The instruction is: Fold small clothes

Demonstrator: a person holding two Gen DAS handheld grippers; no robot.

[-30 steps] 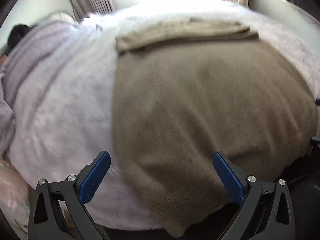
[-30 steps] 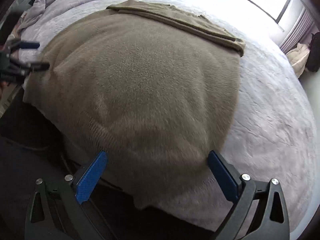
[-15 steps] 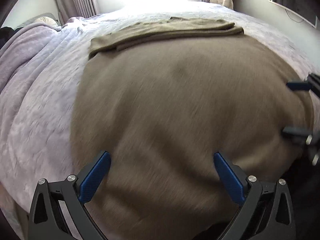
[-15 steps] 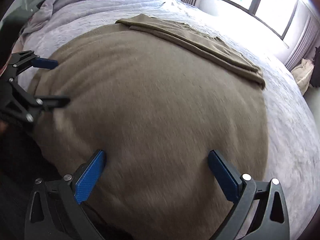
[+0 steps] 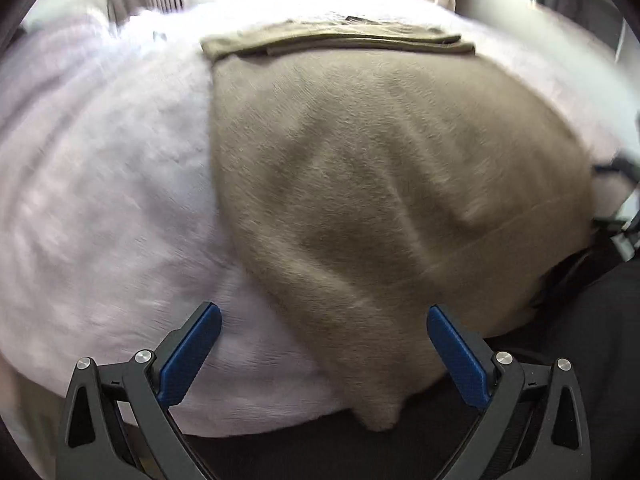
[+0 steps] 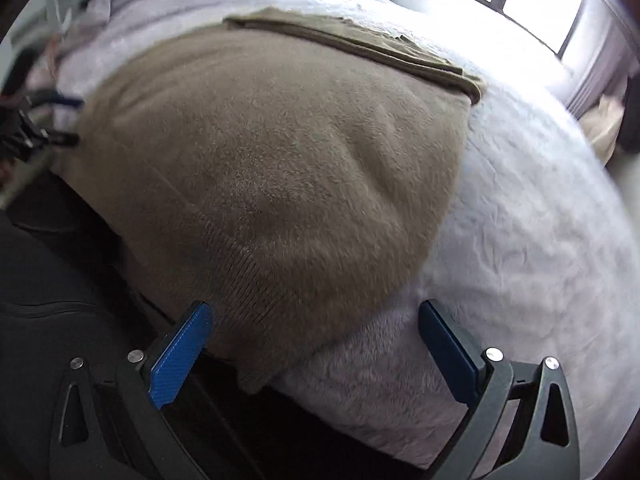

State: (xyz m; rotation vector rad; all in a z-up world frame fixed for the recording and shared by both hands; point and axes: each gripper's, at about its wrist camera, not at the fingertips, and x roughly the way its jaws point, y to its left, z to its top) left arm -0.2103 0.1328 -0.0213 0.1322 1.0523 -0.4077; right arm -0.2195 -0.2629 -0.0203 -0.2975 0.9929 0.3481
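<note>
Both grippers have swung out from mid-sweater toward its near corners — likely lining up a hem grab. Sweater (image 5: 380,184) lies flat on the bed (image 5: 100,200), far end already folded, hem hanging off the bottom edge. Left gripper (image 5: 324,356) wide open, holding nothing; right gripper (image 6: 316,354) the same. Bare bedding lower left and right — room to work.

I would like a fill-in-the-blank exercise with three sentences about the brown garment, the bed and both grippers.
1. The brown knitted garment lies spread on the pale ____ cover.
2. The left gripper and the right gripper are both ____, holding nothing.
3. At the garment's far end lie its ____ sleeves.

Missing words: bed; open; folded
</note>
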